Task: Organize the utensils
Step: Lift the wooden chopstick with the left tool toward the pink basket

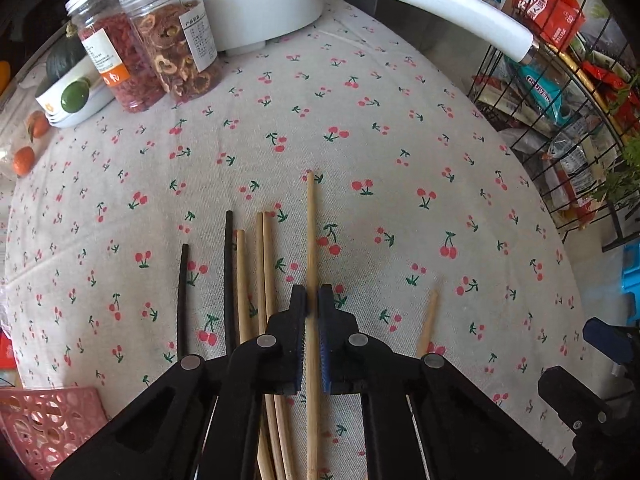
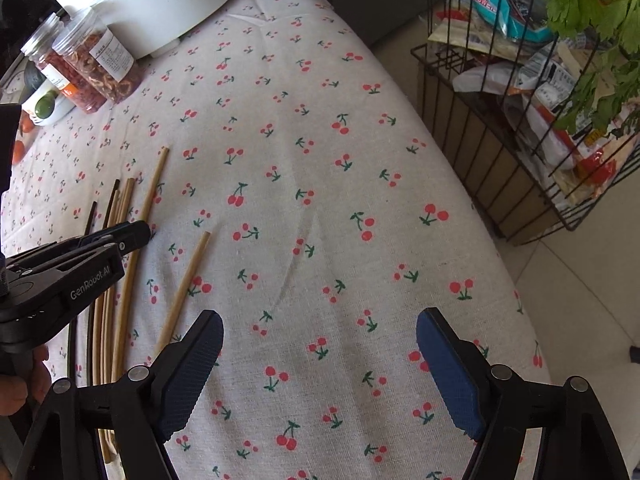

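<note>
Over on the left I had the left gripper (image 1: 313, 300) pinched tight on one long wooden chopstick (image 1: 310, 236), which lay flat on the cherry-print tablecloth (image 1: 360, 128) just beside the bundle of chopsticks (image 1: 256, 280). It looked light, stiff and smooth, likely to pivot unless taken near mid-length. On the right, my right gripper (image 2: 320, 336) hung wide and empty near a stray chopstick (image 2: 186, 284).

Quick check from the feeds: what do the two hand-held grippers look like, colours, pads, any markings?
Both are black plastic scissor-style linkages with round silver pivot pins. The left hand-held gripper has narrow fingers with blue ribbed pads; its side reads "GenRobot.AI" in white. The right hand-held gripper carries broad, dark blue textured pads. No cables or sleeves are visible.
</note>
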{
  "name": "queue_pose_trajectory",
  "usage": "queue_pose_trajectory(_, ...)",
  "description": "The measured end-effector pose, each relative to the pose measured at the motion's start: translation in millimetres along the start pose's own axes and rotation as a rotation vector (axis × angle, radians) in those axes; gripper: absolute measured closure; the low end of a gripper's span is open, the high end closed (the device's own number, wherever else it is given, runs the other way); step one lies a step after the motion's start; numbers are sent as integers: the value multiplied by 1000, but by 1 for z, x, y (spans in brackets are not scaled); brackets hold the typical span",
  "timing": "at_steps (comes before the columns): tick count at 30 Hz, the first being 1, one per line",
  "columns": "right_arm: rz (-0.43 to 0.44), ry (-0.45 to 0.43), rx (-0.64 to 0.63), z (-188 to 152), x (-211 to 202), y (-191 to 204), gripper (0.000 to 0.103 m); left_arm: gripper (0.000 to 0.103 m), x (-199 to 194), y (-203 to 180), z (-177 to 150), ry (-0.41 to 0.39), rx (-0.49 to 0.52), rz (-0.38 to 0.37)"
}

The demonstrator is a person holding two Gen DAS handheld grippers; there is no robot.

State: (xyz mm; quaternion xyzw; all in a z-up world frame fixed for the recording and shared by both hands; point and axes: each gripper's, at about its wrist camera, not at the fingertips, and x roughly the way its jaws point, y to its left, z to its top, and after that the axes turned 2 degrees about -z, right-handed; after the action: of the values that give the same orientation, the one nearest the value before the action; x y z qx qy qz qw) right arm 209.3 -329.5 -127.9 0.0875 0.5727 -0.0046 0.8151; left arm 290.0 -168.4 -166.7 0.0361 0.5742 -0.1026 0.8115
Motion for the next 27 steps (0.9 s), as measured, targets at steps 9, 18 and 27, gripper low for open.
queue_pose_trajectory(9,-27,38,-3,-12,3,-1,19,97,-65,-5,-34,-84,68,-47)
queue_pose_trajectory(18,-5,27,-37,-30,-12,31,19,97,-152,20,-98,-194,103,-94)
queue_pose_trajectory(27,11,43,-61,-36,1,68,19,97,-191,66,-150,-297,41,-114)
